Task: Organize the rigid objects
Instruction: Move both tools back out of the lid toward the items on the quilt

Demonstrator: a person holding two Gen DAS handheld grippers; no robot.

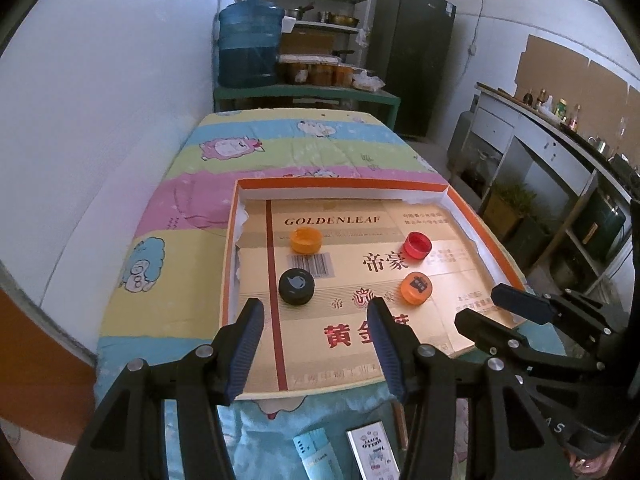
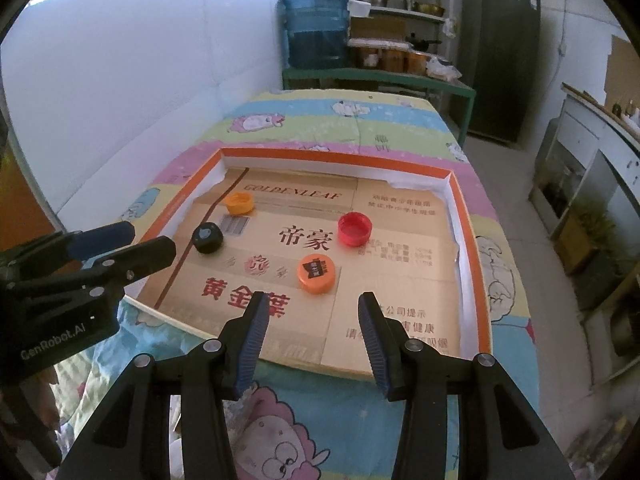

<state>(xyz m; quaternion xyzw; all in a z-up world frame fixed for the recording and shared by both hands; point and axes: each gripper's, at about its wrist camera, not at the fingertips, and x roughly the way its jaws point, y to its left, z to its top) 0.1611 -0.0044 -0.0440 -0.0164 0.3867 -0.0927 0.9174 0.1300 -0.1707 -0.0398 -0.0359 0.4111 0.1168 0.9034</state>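
left gripper (image 1: 316,316): held spread, empty | right gripper (image 2: 312,312): held spread, empty | four caps laid apart in tray (image 2: 472,216)

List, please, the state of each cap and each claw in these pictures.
Left claw: open, empty.
Right claw: open, empty.
Black cap: top up, in tray.
Red cap: hollow side up.
Plain orange cap: hollow side up.
Labelled orange cap: top up.
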